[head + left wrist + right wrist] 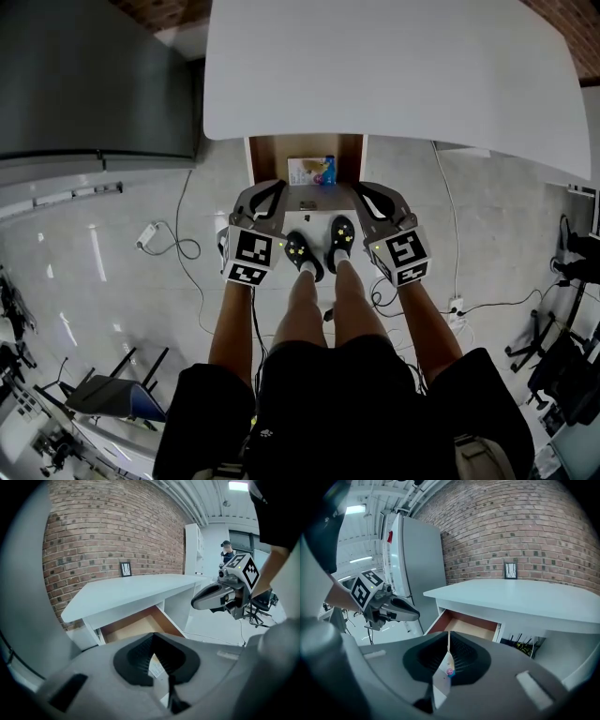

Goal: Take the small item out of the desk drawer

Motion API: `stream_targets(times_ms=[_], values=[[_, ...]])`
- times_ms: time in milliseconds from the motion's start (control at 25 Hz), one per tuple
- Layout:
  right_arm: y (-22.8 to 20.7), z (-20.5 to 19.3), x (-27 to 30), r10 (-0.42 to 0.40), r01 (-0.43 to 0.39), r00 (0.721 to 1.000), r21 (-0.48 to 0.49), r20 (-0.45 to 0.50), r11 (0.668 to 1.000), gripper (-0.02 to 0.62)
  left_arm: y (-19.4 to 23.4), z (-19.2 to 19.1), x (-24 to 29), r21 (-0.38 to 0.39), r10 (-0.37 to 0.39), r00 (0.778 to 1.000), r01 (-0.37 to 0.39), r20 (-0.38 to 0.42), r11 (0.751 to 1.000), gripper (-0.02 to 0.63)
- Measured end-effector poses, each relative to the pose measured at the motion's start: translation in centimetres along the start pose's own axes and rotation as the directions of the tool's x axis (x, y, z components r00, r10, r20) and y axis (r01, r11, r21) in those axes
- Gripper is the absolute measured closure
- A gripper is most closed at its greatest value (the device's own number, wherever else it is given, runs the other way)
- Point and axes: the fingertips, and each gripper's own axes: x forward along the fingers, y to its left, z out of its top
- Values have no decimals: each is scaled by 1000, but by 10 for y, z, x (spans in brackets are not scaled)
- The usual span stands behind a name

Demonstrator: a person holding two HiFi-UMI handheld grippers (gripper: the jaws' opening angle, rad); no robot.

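While hovering at the near end of the open drawer, shows left gripper and right gripper side by side, both angled forward and down toward the desk. Shows the left jaws pressed together on nothing and the right jaws a narrow slit apart, likewise empty. Puts the item, small and blue, at the drawer's far end, just under the desk edge, touching or just beside a pale printed card; cannot settle which from the head view. Sets that item ahead of both grippers and between their lines of aim, a shade toward the right one, and so judges the right gripper slightly nearer. Catches a strip of the card through the right jaws' slit in the right gripper view, which suggests that gripper already points close to the spot. Cannot make out the item's long axis at this size; looks at most a little longer along the drawer's depth than across it. Seems to call for a reach forward and down past the drawer front, with the jaws opened first, then a close across the item's narrow side. Risks pinching the card along with it, given how close the two lie.
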Motion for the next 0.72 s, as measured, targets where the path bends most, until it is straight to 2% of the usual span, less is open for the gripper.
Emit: stream_targets(times_ms=[240,720], values=[[-1,-17,19,13,-13,1000,9,-23,1000,581,5,-12,19,-33,7,1000,-8,-6,999,609],[-4,-46,54,13,-12,998,25,-58,1000,581,6,-48,56,-5,-25,996,24,-81,1000,609]])
